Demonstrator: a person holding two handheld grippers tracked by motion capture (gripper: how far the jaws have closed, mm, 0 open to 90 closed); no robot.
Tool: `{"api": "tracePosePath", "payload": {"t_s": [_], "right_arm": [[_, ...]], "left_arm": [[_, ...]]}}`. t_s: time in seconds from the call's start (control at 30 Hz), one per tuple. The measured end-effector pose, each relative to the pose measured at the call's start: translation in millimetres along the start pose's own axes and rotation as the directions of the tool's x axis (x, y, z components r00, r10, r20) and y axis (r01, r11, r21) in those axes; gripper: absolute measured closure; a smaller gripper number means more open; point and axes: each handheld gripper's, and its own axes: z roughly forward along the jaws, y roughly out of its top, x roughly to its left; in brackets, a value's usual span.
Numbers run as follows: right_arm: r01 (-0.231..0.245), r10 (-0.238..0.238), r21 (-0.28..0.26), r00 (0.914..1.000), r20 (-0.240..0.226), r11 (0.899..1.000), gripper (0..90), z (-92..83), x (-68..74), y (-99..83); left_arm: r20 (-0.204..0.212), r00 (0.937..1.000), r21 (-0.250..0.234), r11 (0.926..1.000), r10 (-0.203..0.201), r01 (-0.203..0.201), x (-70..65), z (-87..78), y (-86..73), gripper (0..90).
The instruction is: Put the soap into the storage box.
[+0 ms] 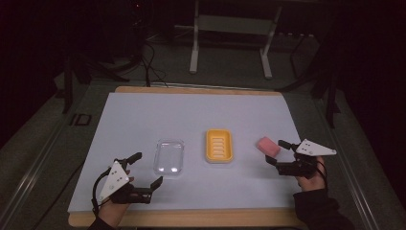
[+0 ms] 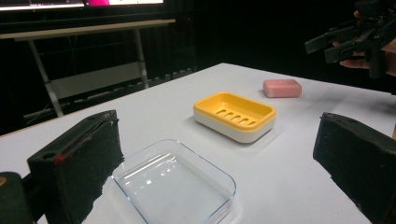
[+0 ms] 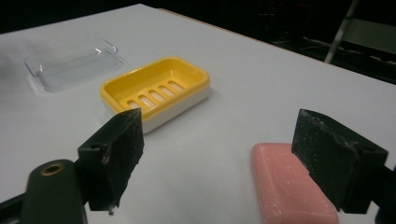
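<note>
A pink soap bar [image 1: 267, 145] lies on the white table cover, right of a yellow slotted soap dish [image 1: 219, 145]. A clear plastic tray [image 1: 169, 156] rests left of the dish. My right gripper [image 1: 276, 152] hovers open just right of the soap. In the right gripper view the soap [image 3: 280, 186] sits low by the right jaw, partly hidden behind it, and the pads do not press on it; the right gripper [image 3: 219, 140] faces the dish [image 3: 156, 91]. My left gripper [image 1: 147, 168] stands open near the front edge, beside the tray [image 2: 175, 184], holding nothing.
The table's wooden rim [image 1: 191, 218] shows along the front edge. A metal stand [image 1: 230, 28] is on the dark floor beyond the table. In the left gripper view the other hand's gripper [image 2: 348, 42] hangs above the soap [image 2: 281, 87].
</note>
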Motion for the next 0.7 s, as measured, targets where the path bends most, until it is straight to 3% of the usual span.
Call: {"api": "tracePosePath", "payload": {"t_s": [0.2, 0.23, 0.43, 0.63, 0.7], "right_arm": [[0.03, -0.03, 0.012, 0.9995, 0.01, 0.999, 15.0, 2.6, 0.7, -1.1], [0.076, -0.077, 0.011, 0.9966, 0.03, 0.997, 14.2, 4.0, 1.9, 0.1], [0.119, -0.121, 0.03, 0.9917, 0.045, 0.992, 14.8, 11.4, -0.2, -0.1], [0.107, -0.109, 0.052, 0.9929, 0.047, 0.993, 14.9, 17.1, -8.1, -2.2], [0.091, -0.098, 0.082, 0.9915, 0.085, 0.992, 14.9, 17.9, -11.8, -3.7]], "left_arm": [[-0.002, 1.0, 0.001, 1.0, -0.002, 0.002, 0.2, -0.3, 0.0, 1.4], [-0.001, 1.0, 0.003, 1.0, -0.003, 0.003, 0.2, -0.1, 0.1, 1.5], [-0.009, 0.9999, 0.008, 0.9999, -0.009, 0.009, 1.0, 0.2, -0.2, 1.4], [-0.012, 0.9999, 0.008, 1.0, -0.005, 0.005, 0.2, 0.5, 0.2, 1.4], [-0.013, 0.9999, 0.008, 0.9999, -0.006, 0.006, -0.1, 0.5, 0.2, 1.4]]}}
